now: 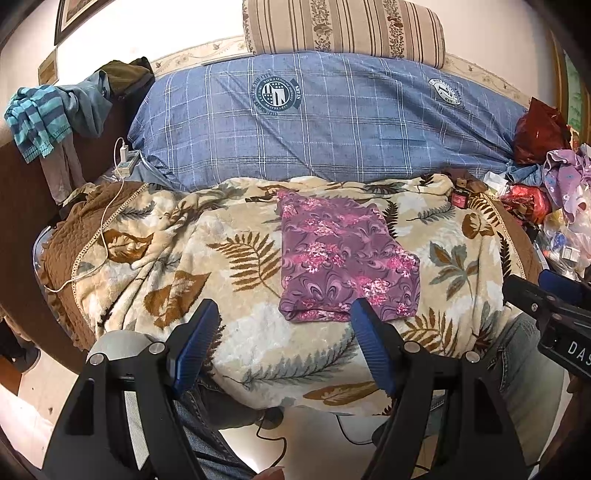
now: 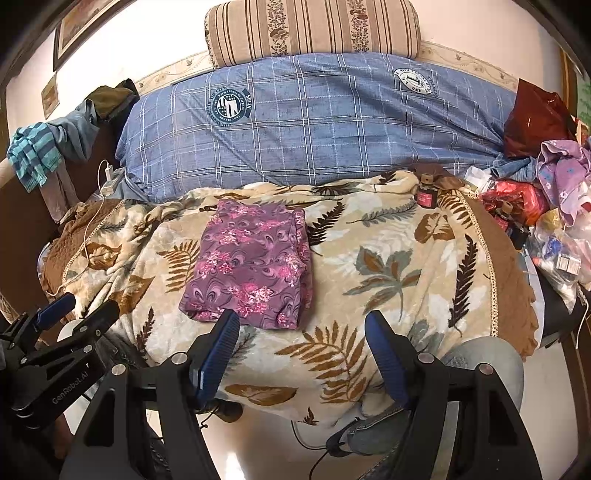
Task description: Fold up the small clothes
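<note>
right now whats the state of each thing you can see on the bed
purple floral cloth: folded flat on the blanket, not held
left gripper: open, empty
right gripper: open, empty
leaf blanket: spread over the bed, rumpled
blue plaid pillow: lying behind the blanket
striped cushion: resting on top of the pillow
white cable: trailing loose across the blanket edge
small red jar: upright

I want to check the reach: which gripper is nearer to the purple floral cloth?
Roughly equal. The left gripper and right gripper each hover open at the near edge of the purple floral cloth, without touching it.
</note>
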### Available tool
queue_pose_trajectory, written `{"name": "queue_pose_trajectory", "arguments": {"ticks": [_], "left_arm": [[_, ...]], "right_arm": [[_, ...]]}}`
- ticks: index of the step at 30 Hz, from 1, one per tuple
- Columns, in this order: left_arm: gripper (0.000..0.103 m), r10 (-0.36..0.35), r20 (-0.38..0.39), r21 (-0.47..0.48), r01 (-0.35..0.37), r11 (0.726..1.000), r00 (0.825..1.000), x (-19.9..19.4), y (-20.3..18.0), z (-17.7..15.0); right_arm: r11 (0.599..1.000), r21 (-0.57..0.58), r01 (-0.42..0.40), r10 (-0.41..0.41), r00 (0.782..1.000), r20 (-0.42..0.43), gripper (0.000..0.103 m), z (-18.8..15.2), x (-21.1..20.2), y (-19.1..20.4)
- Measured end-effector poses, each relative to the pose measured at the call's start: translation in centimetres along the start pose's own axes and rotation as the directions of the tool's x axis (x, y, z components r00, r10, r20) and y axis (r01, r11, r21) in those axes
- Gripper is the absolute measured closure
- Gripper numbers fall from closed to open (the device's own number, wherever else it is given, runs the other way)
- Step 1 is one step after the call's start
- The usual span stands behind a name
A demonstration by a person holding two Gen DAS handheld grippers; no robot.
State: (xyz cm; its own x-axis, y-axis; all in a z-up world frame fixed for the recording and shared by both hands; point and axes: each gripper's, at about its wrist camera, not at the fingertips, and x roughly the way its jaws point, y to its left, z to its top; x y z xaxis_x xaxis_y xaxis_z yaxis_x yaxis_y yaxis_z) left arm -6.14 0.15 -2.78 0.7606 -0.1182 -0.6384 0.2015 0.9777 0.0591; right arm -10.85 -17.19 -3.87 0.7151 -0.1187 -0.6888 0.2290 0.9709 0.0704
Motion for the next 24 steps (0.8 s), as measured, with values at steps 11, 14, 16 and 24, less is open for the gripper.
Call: {"name": "queue_pose_trajectory", "arguments": {"ticks": [11, 14, 16, 24], "left_arm": [[0.029, 0.002, -0.017, 0.006, -0.002, 1.0, 1.0, 0.5, -0.3, -0.1], [0.029, 0.003, -0.021, 0.007, -0.003, 1.0, 1.0, 0.7, -0.3, 0.0], [0.029, -0.005, -0.032, 0.003, 0.005, 1.0, 0.999, 0.9, -0.2, 0.0], [0.029, 0.001, -0.056, -0.008, -0.002, 1.0, 0.998, 2.0, 0.1, 0.1]], "right_arm": [[1.0, 0.008, -0.005, 0.005, 1.0, -0.007, 0.03, 0.0, 0.4, -0.1], [1.0, 0.013, -0.006, 0.006, 1.0, -0.007, 0.03, 0.0, 0.5, -0.1], [1.0, 0.018, -0.011, 0.011, 1.0, -0.007, 0.03, 0.1, 0.6, -0.2], [1.0, 0.022, -0.02, 0.021, 1.0, -0.017, 0.03, 0.3, 1.5, -0.1]]}}
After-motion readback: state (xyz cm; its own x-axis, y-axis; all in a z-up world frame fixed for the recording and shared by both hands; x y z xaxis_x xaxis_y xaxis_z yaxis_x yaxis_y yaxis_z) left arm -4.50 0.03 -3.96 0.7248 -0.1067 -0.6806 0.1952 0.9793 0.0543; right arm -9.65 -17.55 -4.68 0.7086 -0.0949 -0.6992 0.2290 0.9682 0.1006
